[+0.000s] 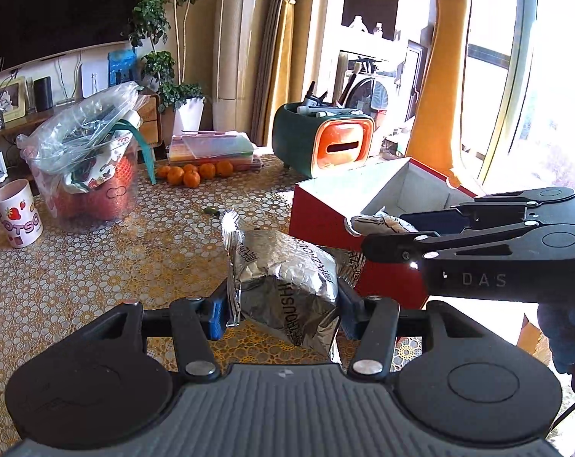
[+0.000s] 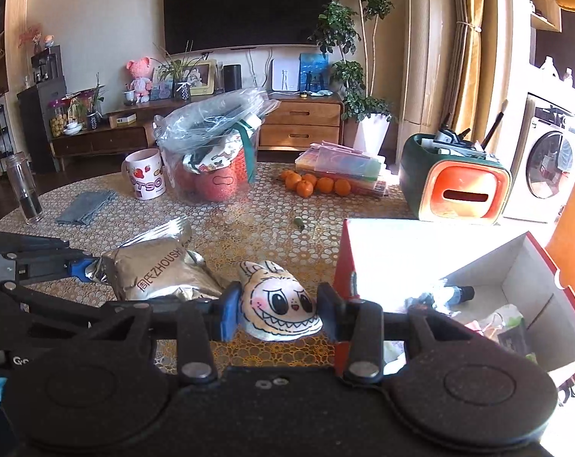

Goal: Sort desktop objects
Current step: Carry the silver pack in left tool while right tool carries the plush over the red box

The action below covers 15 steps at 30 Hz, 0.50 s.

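My left gripper [image 1: 283, 310] is shut on a silver foil snack bag [image 1: 287, 278] and holds it above the patterned table, just left of the open red box [image 1: 318, 209]. In the right wrist view the foil bag [image 2: 162, 270] shows at the left, with the left gripper [image 2: 83, 268] on its edge. My right gripper [image 2: 274, 314] is shut on a white pouch with a toothy cartoon face [image 2: 280, 304], close to the red box's left wall [image 2: 344, 259]. From the left wrist view the right gripper [image 1: 367, 232] holds the pouch [image 1: 379, 222] at the box rim.
The red box [image 2: 531, 266] holds several small items. On the table stand a green and orange pen holder [image 2: 455, 186], several oranges [image 2: 314, 184], a clear bin with a plastic bag [image 2: 211, 152], a strawberry mug [image 2: 144, 179], a grey cloth [image 2: 83, 207] and a bottle [image 2: 23, 186].
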{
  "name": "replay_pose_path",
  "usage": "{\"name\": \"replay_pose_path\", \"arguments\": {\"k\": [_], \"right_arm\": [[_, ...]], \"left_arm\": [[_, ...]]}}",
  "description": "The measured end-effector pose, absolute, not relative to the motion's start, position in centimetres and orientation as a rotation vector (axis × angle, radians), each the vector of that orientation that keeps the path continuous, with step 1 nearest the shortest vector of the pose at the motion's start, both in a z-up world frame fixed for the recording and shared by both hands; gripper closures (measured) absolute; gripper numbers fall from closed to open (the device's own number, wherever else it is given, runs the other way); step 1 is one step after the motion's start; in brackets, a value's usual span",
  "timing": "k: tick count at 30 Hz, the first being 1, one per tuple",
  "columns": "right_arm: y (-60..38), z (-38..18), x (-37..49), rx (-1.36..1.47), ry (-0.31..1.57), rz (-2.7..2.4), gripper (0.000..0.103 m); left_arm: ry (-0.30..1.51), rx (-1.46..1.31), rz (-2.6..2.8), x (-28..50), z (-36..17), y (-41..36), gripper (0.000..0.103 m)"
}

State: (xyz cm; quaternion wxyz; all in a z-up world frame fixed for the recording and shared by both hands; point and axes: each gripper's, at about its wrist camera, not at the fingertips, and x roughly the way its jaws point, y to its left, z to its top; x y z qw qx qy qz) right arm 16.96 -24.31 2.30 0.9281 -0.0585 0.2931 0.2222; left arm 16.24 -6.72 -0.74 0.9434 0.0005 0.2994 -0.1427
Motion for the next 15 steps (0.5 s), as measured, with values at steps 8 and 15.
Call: {"name": "replay_pose_path", "arguments": {"k": [8,15], "right_arm": [[-28.9,2.7,16.1,-0.081,0.584,0.393,0.062],[-32.6,2.4,16.1,-0.049,0.582,0.333,0.062]], "left_arm": [[0.611,0.022,-0.347,16.3,-0.3,-10.5,0.049],[0.618,0.054,-0.398,16.8,-0.4,-13.8,0.049]]}}
